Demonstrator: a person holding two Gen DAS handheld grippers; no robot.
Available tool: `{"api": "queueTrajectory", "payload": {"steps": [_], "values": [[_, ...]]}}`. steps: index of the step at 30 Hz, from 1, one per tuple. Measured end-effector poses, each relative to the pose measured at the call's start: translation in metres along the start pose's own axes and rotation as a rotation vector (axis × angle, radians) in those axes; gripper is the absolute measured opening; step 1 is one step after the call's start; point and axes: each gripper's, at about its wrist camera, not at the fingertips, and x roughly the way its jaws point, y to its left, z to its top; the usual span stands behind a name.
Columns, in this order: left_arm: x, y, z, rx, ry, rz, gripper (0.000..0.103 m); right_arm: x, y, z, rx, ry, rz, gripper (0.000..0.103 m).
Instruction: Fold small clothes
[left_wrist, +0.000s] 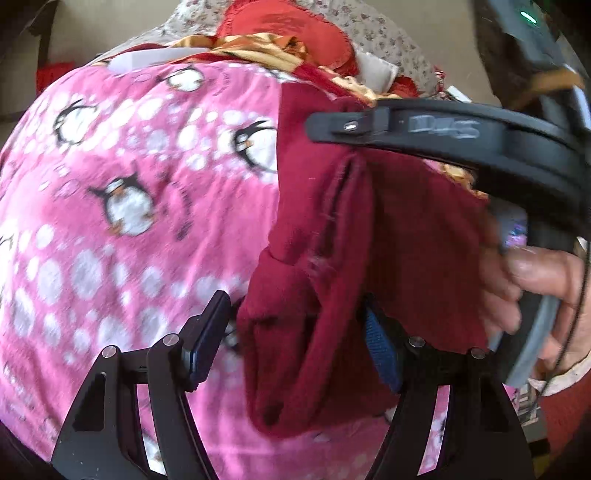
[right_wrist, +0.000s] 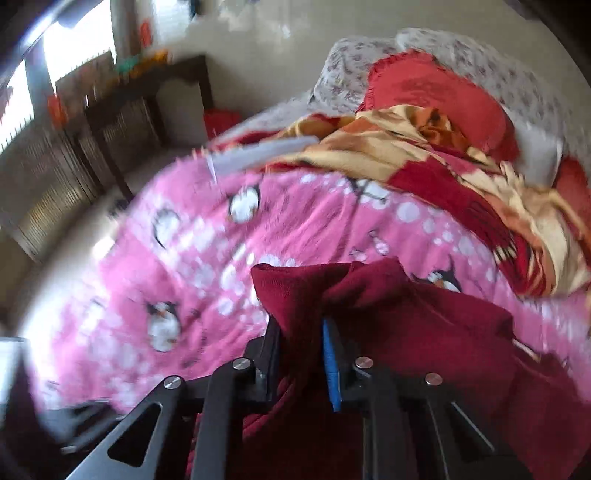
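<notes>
1. left wrist view: the left gripper (left_wrist: 295, 332), a black two-finger tool with blue pads, stands wide open. a fold of the dark red knitted garment (left_wrist: 332, 229) hangs down between its fingers, brushing the right-hand pad; the left-hand pad is clear of it, so nothing is clamped.
2. same view: the garment drapes over the pink fleece blanket with penguin print (left_wrist: 129, 221). its upper edge lies under the black body of the right gripper's tool, held by a person's hand (left_wrist: 524, 288) at the right edge.
3. right wrist view: the right gripper (right_wrist: 301, 354) is nearly closed, its pads pinching a bunched ridge of the dark red knitted garment (right_wrist: 406, 314), which rises ahead of the fingers and spills rightward onto the blanket (right_wrist: 184, 277).
4. same view, background: a red and gold patterned blanket (right_wrist: 424, 155) and a red cushion (right_wrist: 424, 85) lie beyond.
5. risk, judged: the right pinch sits on a thick bunch, so layers could slip unevenly and skew the fold.
6. risk, judged: if the left tool closes on the dangling fold rather than a true edge, the garment could crumple; the heavy blur suggests a quick pull could drag the blanket too.
</notes>
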Motion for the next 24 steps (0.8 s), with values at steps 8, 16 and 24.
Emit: {"api": "queueTrajectory", "payload": {"steps": [8,16,24], "values": [[-0.01,-0.033,0.017,0.072,-0.054,-0.12,0.041,-0.042,-0.038,-0.012,0.141,-0.041,0.114,0.017],[-0.018,-0.065,0.015,0.175,-0.071,-0.117,0.038,-0.054,-0.047,-0.012,0.216,-0.028,0.163,0.077],[-0.019,-0.072,0.013,0.166,-0.046,-0.102,0.038,-0.02,-0.028,-0.015,0.144,0.043,0.065,0.029]]}}
